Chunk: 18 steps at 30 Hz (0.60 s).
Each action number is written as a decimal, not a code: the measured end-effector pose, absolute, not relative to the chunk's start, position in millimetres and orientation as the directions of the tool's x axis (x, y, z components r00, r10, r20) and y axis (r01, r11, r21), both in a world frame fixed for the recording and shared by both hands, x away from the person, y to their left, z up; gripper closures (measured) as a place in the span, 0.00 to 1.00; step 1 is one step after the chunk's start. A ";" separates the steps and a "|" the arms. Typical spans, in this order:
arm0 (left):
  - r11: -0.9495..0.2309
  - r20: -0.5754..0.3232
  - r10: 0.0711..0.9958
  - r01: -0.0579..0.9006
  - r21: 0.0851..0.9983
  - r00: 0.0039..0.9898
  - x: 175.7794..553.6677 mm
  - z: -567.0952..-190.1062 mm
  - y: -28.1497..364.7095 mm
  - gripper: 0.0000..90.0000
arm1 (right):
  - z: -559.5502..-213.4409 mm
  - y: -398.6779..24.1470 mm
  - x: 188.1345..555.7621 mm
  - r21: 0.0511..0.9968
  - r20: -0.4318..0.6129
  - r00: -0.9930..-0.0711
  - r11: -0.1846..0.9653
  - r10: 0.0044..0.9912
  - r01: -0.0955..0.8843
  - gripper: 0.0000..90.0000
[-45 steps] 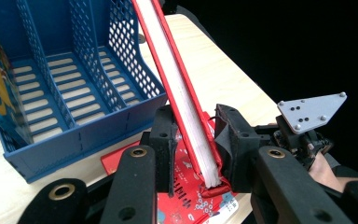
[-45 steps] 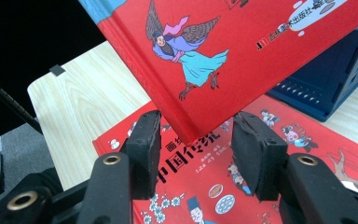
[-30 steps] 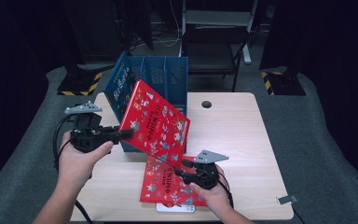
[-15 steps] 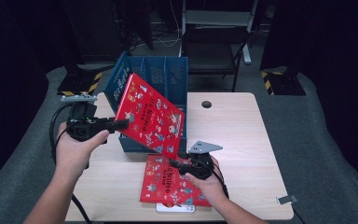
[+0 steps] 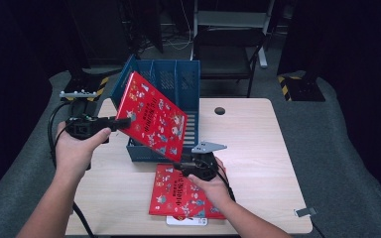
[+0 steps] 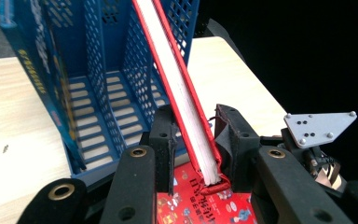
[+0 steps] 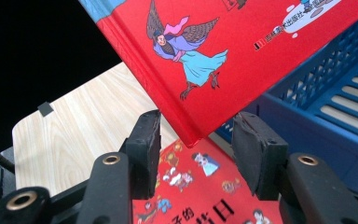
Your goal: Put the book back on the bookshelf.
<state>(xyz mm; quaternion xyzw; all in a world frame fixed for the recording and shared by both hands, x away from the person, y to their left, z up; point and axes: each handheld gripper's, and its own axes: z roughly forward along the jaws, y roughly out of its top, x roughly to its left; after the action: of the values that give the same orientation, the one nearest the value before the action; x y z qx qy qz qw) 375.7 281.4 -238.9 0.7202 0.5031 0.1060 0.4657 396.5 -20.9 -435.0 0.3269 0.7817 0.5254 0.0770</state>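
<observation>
Since a second ago, both hands have slid toward 12 o'clock and the lifted red book (image 5: 151, 118) has gone with them, so it now hangs over the front of the blue rack (image 5: 171, 91) instead of over the bare table (image 5: 258, 148).

From the high view, the left gripper (image 5: 113, 122) sits at about 9 o'clock from the book and pinches its left edge. In the left gripper view the book's (image 6: 177, 98) white pages and red cover run right between the two black jaws, and both pads press on it. So the left claw is clenched on the book. The book is tilted, with its top corner at 11 o'clock and its bottom corner at 5 o'clock.

The right gripper (image 5: 181, 168) is at the book's bottom corner, at about 5 o'clock. In the right gripper view that corner (image 7: 242, 51) dips down between the jaws, but there is a gap on each side. The pads do not touch it, so the right claw is loose and holds nothing.

A second red book (image 5: 183, 196) lies flat on the table, at 6 o'clock from the rack, under the right hand (image 5: 211, 186).
</observation>
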 end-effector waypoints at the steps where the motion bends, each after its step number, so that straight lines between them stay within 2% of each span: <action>1: -0.057 -0.316 0.825 0.625 0.778 0.469 376.7 -238.1 282.6 0.77 | -433.4 -19.4 398.0 0.871 0.228 -0.772 0.229 0.593 0.434 0.58; 18: -0.041 -0.308 0.851 0.638 0.769 0.425 392.2 -224.2 294.5 0.77 | -423.7 0.3 421.4 0.874 0.245 -0.780 0.217 0.576 0.434 0.58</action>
<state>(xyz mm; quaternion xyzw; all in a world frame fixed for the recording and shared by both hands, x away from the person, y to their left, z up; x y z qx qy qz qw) 392.2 294.5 -224.2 0.7118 0.5232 0.1174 0.4536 421.4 0.3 -423.7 0.3249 0.7771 0.5349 0.0661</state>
